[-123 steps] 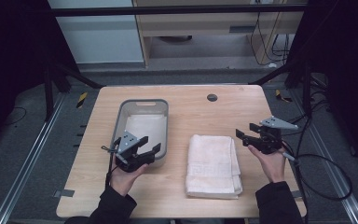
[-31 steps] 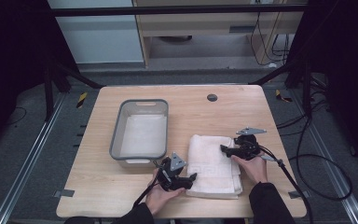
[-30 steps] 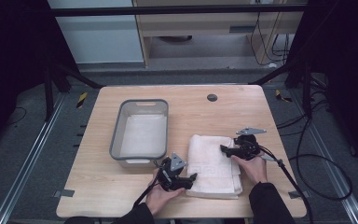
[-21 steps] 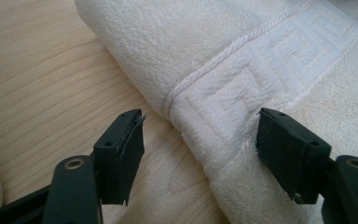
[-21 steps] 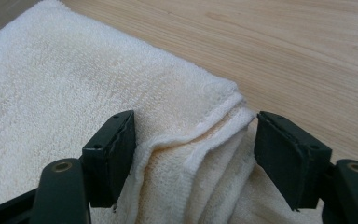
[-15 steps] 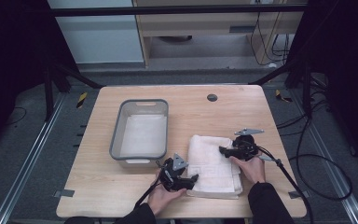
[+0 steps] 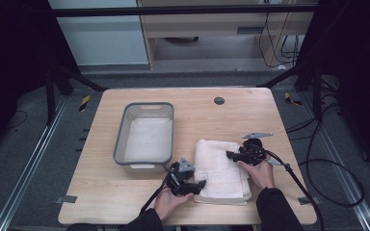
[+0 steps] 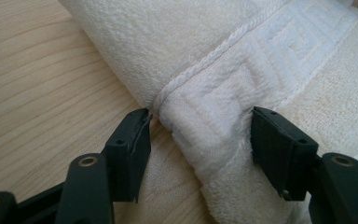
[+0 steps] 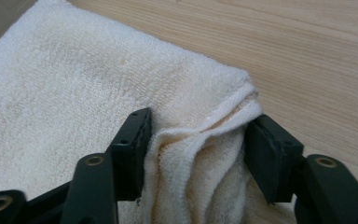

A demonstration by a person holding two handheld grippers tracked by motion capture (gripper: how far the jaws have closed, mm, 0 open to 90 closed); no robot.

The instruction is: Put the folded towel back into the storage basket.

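We see both claws closing on the folded towel [image 7: 221, 168]: the left claw [image 8: 198, 135] straddles its edge, while the right claw [image 9: 196, 135] pinches a bunched corner.

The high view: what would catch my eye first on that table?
A folded white towel lies on the near right of the wooden table, with a gripper at either side: the left gripper at its near left corner, the right gripper at its right edge, where cloth bunches between the jaws. A grey tub stands left of it.
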